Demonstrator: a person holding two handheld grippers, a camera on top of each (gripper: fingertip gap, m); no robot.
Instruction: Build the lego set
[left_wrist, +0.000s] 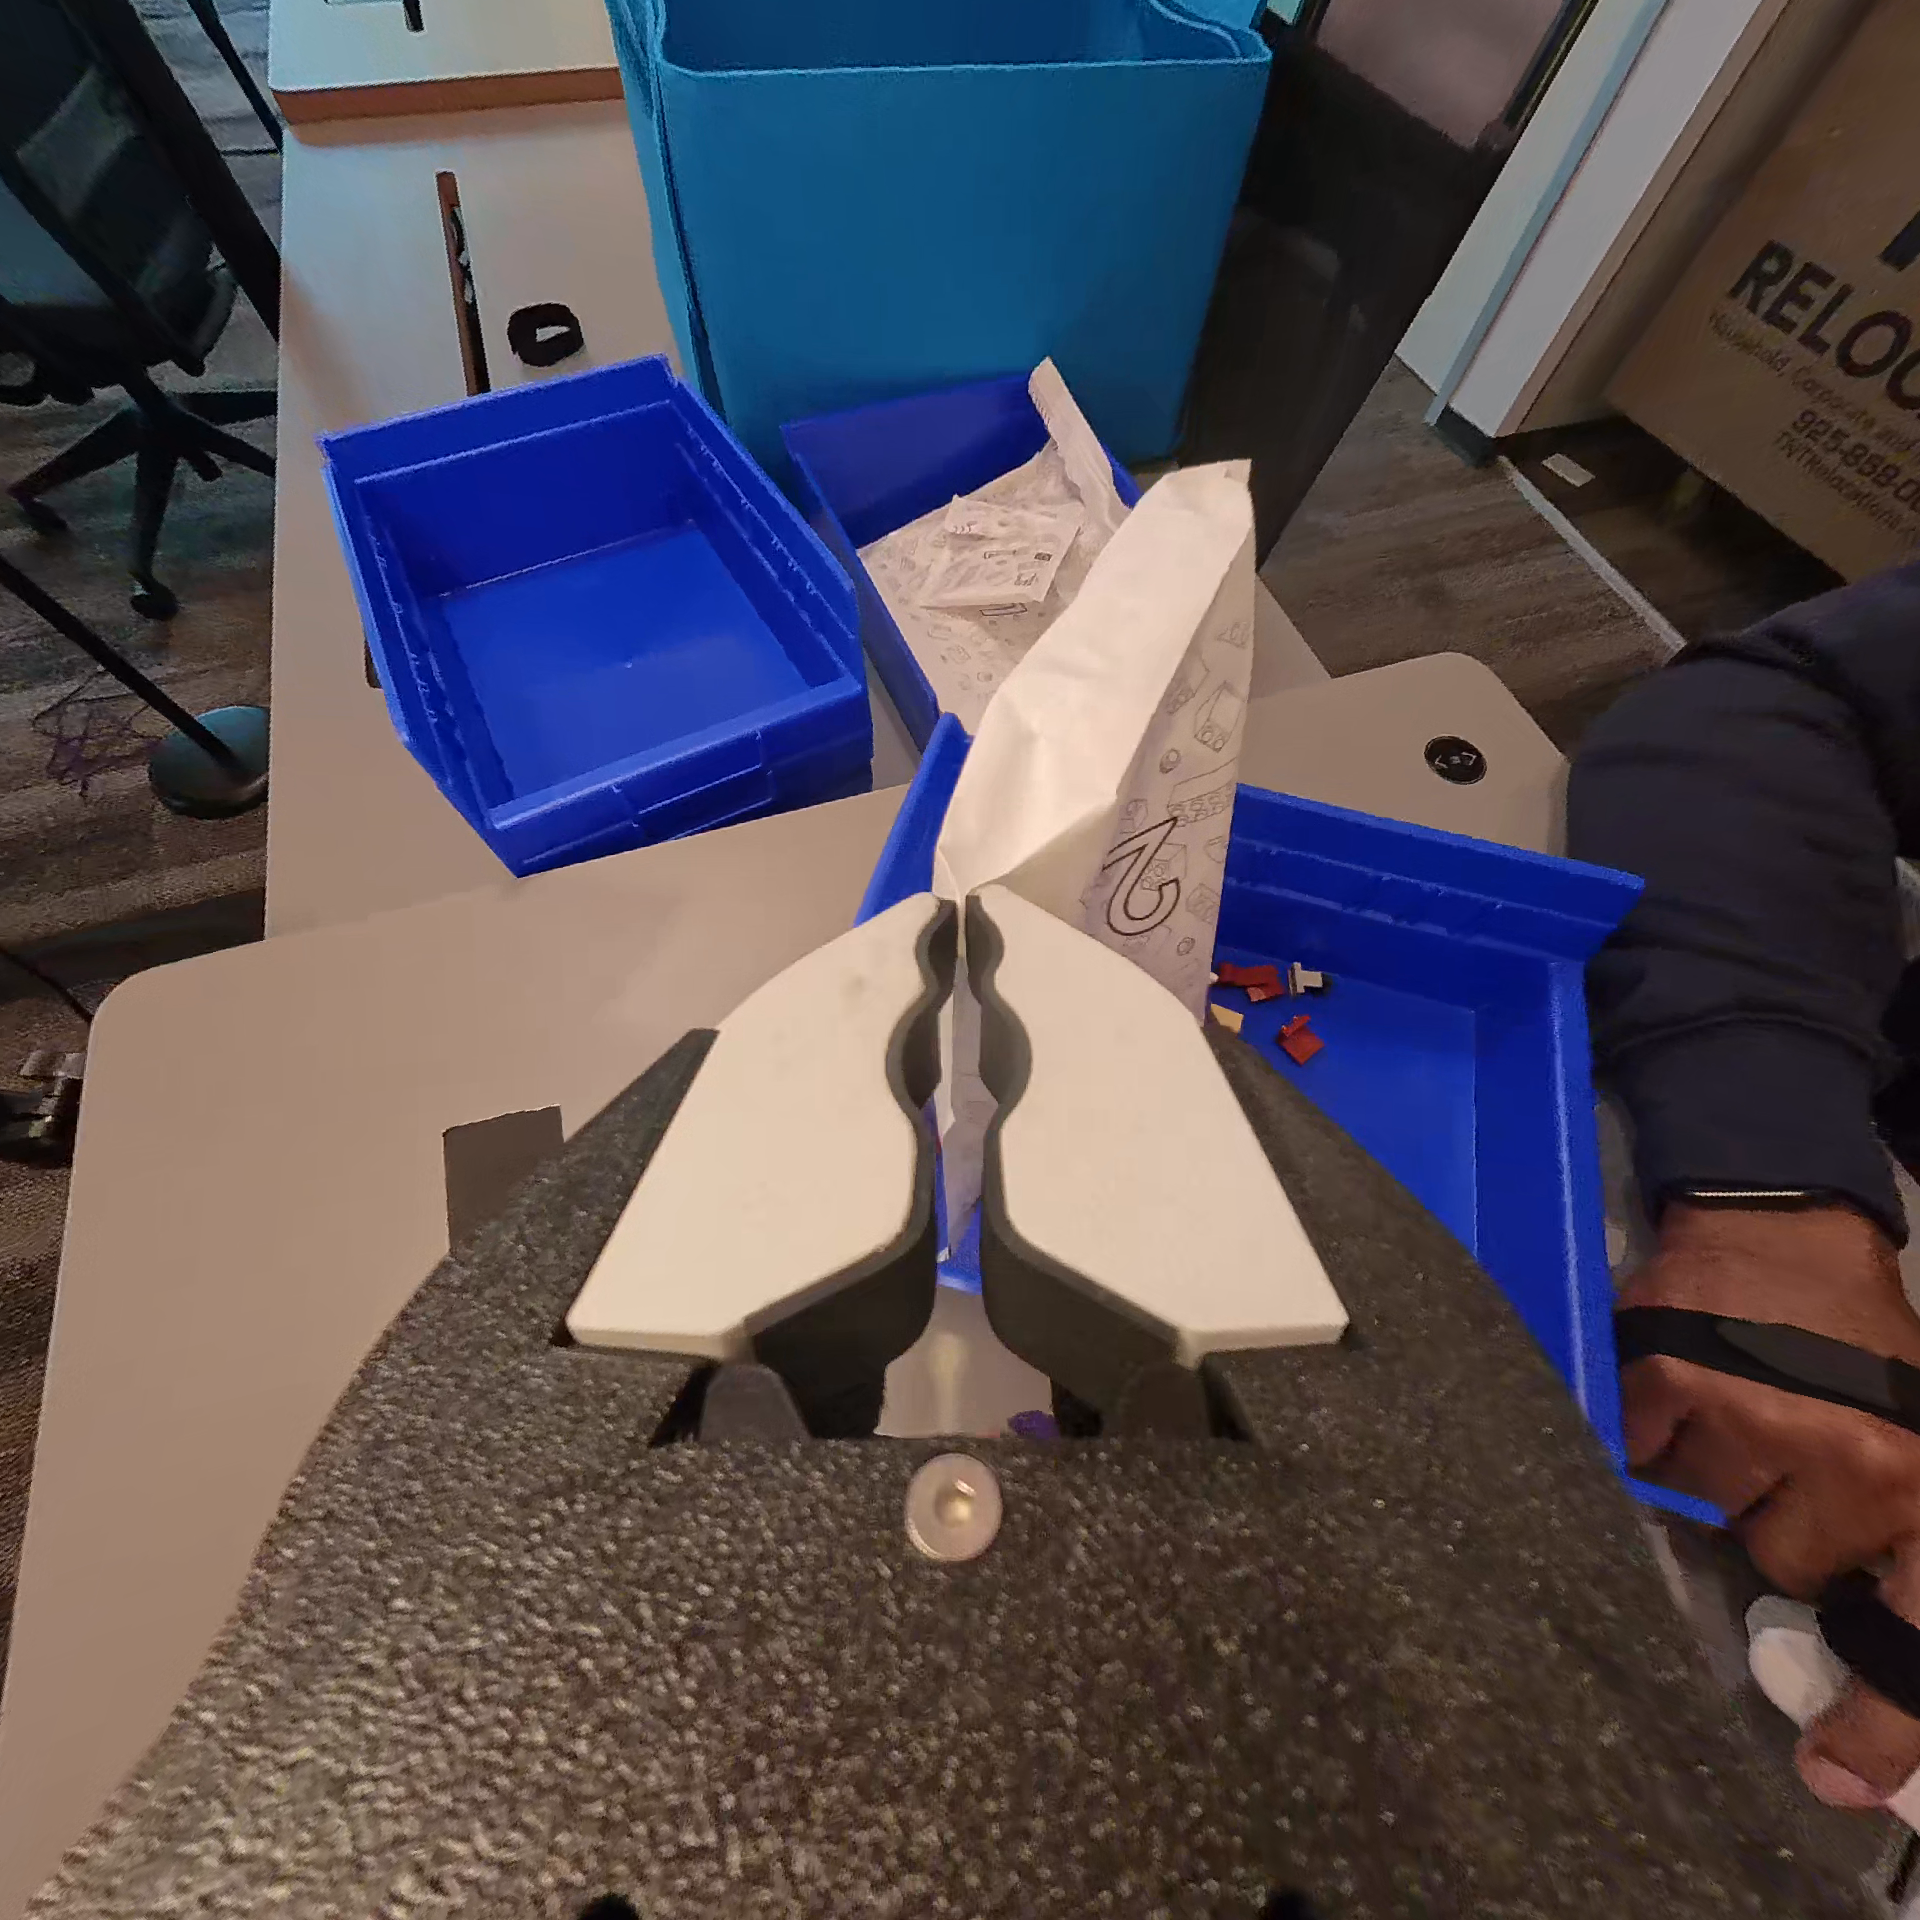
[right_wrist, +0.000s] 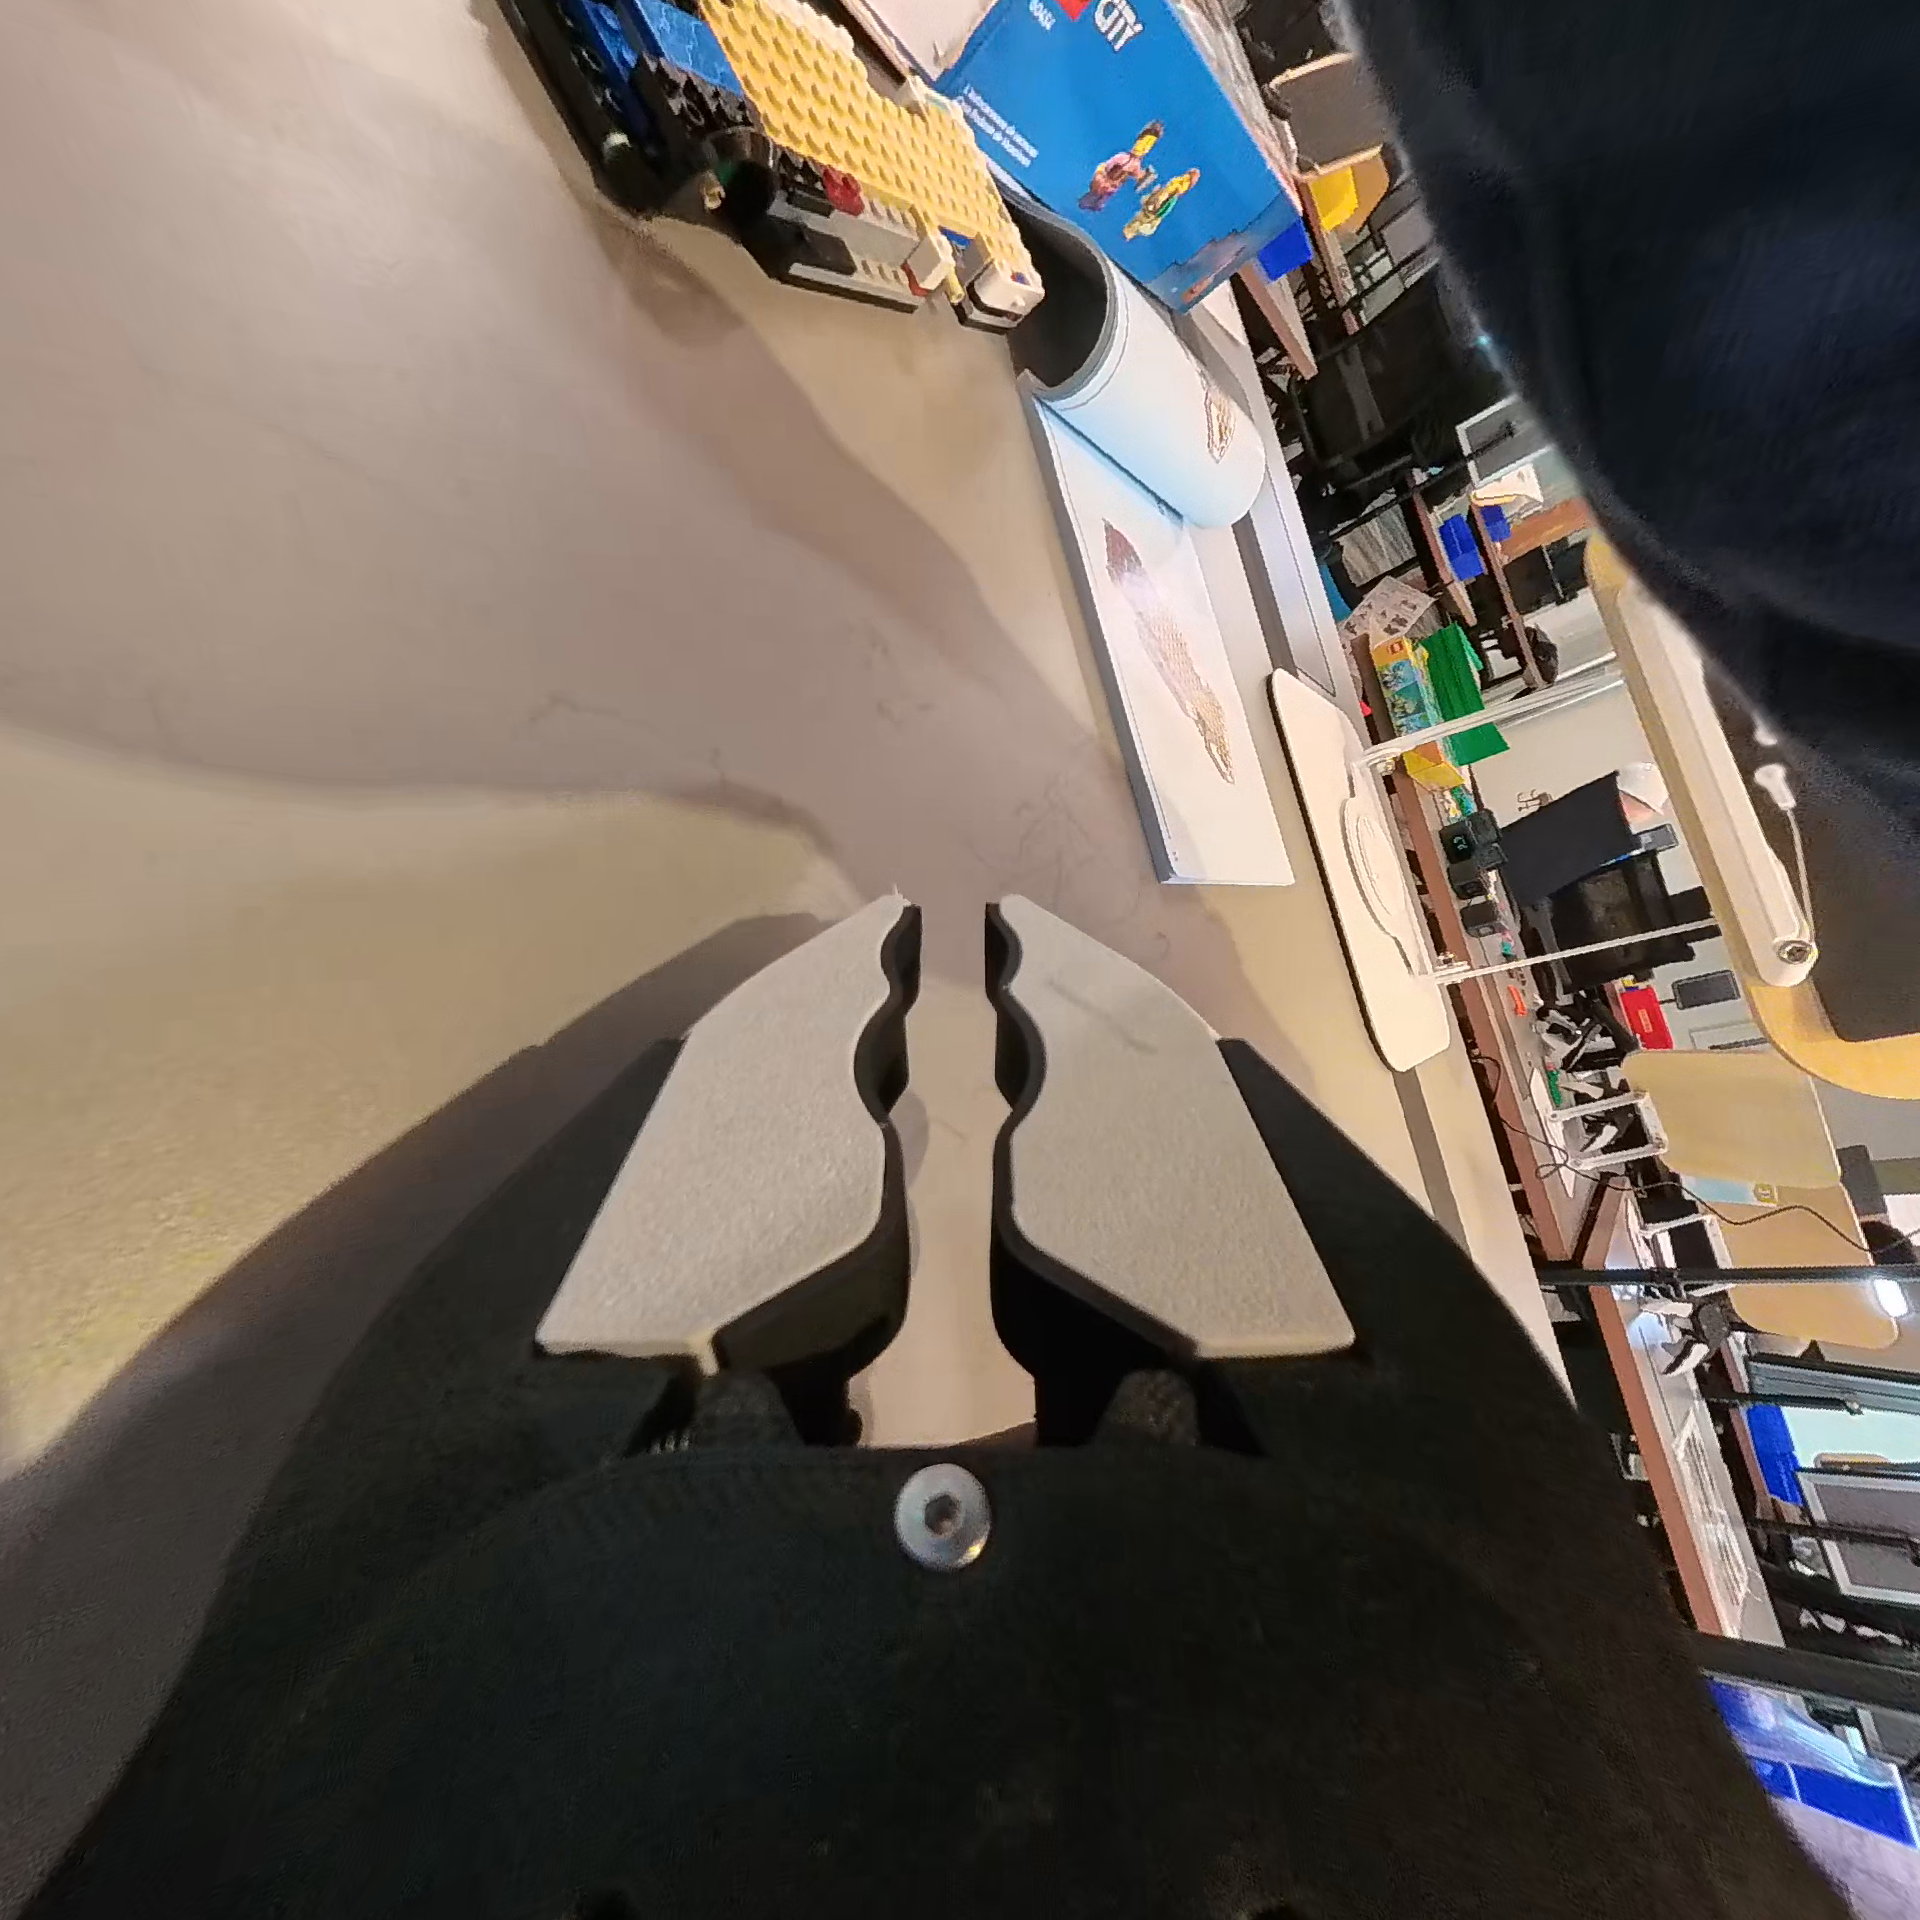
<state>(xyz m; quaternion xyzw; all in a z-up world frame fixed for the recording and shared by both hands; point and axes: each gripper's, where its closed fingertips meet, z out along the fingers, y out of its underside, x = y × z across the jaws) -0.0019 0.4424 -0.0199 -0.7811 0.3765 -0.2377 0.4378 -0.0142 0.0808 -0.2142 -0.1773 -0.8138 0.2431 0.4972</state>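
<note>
Left wrist view: my left hand-held gripper (left_wrist: 961, 914) is clenched on a white printed paper bag (left_wrist: 1122, 665), whose long axis rises up and away over the near blue plastic bin (left_wrist: 1455, 904) holding small red bricks (left_wrist: 1262, 982). My right hand-held gripper (right_wrist: 951, 914) is slightly parted, gripping nothing, above bare beige worktop (right_wrist: 520, 520).

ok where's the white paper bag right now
In the left wrist view, the white paper bag is pinched at its lower edge in the left gripper jaws, standing above the near blue bin holding small bricks.
</note>
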